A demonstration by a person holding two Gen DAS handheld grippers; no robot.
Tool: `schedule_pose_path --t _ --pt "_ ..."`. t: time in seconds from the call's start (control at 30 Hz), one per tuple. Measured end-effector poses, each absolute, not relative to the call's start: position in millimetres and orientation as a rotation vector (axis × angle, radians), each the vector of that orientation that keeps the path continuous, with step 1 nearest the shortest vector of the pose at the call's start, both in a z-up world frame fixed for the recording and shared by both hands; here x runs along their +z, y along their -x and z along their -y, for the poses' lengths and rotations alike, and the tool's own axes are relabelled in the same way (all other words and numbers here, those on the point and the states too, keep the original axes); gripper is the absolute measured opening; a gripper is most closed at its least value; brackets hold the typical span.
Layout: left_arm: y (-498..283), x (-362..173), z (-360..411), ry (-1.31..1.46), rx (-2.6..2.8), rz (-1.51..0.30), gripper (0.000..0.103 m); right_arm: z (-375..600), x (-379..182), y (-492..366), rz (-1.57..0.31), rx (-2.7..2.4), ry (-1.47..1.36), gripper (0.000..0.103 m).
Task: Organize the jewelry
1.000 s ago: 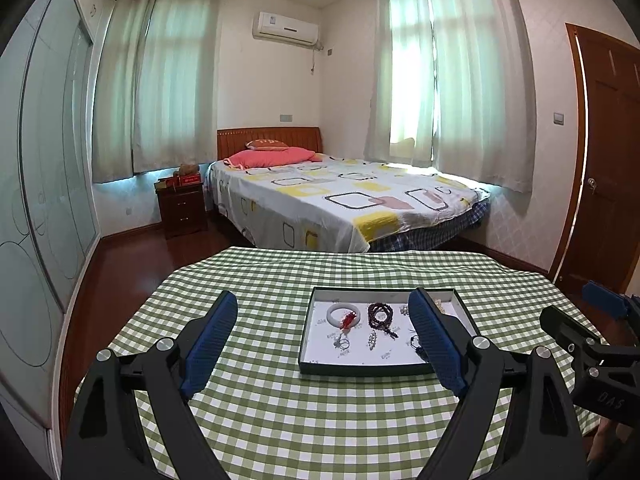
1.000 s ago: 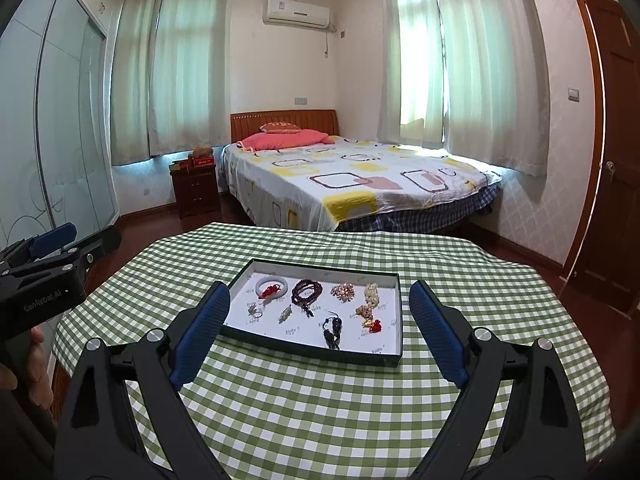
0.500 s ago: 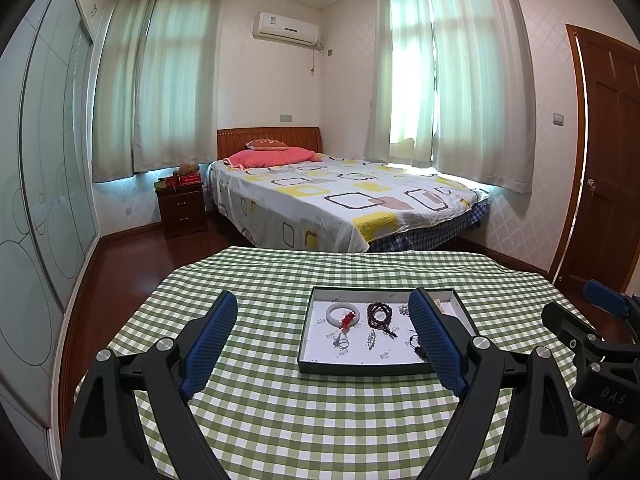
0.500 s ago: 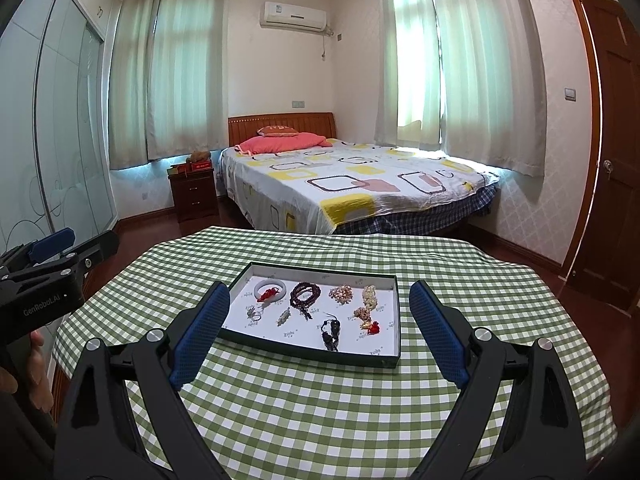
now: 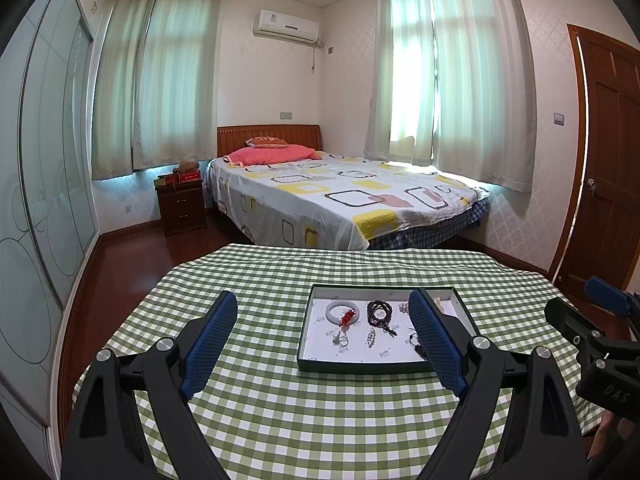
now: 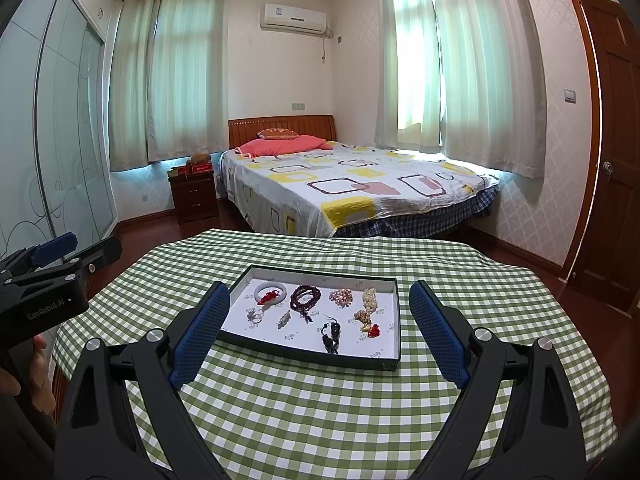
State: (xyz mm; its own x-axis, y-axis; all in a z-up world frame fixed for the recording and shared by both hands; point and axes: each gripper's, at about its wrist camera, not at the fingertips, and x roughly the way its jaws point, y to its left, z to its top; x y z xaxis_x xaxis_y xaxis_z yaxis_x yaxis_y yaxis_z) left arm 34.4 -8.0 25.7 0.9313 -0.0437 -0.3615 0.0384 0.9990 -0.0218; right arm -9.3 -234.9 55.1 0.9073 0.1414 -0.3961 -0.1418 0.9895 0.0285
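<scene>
Both the left gripper [image 5: 322, 344] and the right gripper [image 6: 320, 332] hover wide open and empty before the tray [image 6: 390, 364], where all jewelry lies spread apart, so the scene suits either a start or a finish.

Left wrist view: looks forward over the table, tray [image 5: 362, 367] ahead, mostly toward its right finger. Right wrist view: same facing, tray [image 6: 308, 354] between its fingers. Both stand near the table and share tray, bed [image 5: 340, 196], windows.
</scene>
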Motion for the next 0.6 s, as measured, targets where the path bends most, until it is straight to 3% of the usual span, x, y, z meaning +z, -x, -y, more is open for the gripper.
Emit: schedule_pose_path --t 0.6 --pt "-38.0 22.7 5.2 0.026 -0.033 -0.378 0.085 234.1 54.6 8.7 -0.41 0.146 0.003 0.089"
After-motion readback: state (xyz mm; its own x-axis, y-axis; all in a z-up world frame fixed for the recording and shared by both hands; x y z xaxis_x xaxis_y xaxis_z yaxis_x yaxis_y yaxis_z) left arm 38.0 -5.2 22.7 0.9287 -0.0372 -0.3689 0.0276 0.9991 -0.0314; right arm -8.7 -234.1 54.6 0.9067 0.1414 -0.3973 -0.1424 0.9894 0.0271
